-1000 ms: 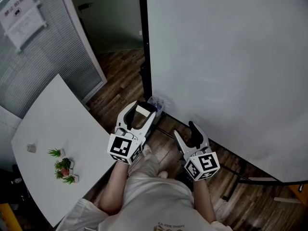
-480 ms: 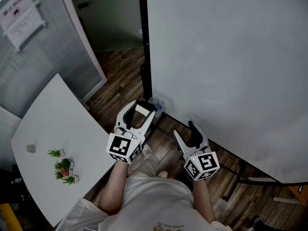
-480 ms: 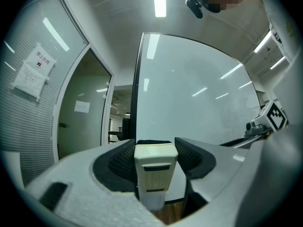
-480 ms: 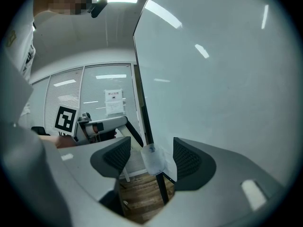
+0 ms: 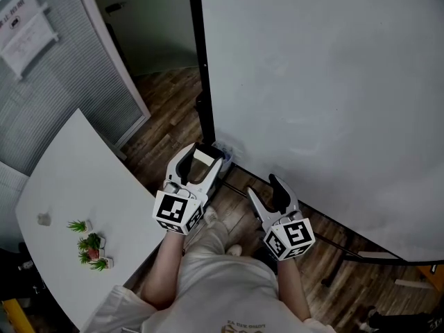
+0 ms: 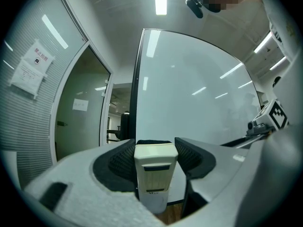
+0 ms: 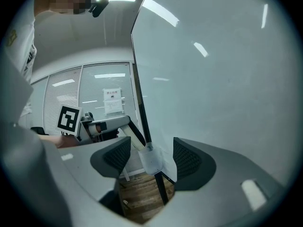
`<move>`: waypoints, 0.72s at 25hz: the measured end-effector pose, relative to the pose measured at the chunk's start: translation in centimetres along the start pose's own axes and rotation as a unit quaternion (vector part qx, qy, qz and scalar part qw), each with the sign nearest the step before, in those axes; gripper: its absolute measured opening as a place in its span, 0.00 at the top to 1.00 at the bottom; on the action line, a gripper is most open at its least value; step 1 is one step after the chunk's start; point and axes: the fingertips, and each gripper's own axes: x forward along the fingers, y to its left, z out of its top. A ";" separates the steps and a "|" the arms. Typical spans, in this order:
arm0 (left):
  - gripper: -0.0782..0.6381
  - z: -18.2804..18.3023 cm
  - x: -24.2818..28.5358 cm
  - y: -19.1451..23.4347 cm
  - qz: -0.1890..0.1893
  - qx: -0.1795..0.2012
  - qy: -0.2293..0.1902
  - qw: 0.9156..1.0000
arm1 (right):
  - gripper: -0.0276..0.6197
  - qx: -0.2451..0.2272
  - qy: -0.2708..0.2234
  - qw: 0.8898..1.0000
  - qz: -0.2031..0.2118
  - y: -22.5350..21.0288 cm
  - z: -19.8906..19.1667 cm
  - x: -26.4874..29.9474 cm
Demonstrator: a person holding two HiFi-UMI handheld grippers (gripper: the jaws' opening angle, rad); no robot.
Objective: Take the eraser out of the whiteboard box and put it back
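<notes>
Eraser out of the box, and nothing has moved in the last second.
Your left tool (image 5: 201, 154) stays closed on the cream plastic eraser with black felt (image 6: 152, 171), just beside the small clear whiteboard box (image 5: 225, 149); your right tool (image 7: 150, 157) is open, empty. Putting it back remains, I think.

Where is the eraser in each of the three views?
Head view: eraser at lower centre, held in the left hand-held gripper.
Left gripper view: eraser at bottom centre, between its jaws.
Right gripper view: probably the cream strip left of centre; hard to tell.
Shared landmark: the whiteboard.
</notes>
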 end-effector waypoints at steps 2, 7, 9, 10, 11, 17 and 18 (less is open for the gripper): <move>0.53 -0.3 0.4 0.0 -0.002 -0.001 0.003 1.000 | 0.52 0.002 0.001 1.000 -0.001 -0.3 -0.1 0.1; 0.53 -0.7 1.1 0.1 -0.008 -0.004 0.008 1.000 | 0.52 0.005 0.005 1.000 -0.003 -0.6 -0.2 0.6; 0.53 -0.8 1.3 0.2 -0.009 -0.005 0.011 1.000 | 0.52 0.005 0.007 1.000 -0.002 -0.7 -0.2 0.9; 0.53 -0.9 1.4 0.2 -0.011 -0.005 0.013 1.000 | 0.52 0.006 0.008 1.000 -0.002 -0.8 -0.2 1.0; 0.53 -1.1 1.5 0.2 -0.012 -0.006 0.015 1.000 | 0.52 0.006 0.008 1.000 -0.003 -0.9 -0.3 1.1; 0.53 -2.0 1.8 0.3 -0.017 -0.010 0.027 0.999 | 0.52 0.009 0.013 1.000 -0.005 -1.4 -0.6 1.6; 0.53 -2.1 1.9 0.3 -0.017 -0.011 0.028 0.999 | 0.52 0.010 0.015 1.000 -0.005 -1.4 -0.7 1.7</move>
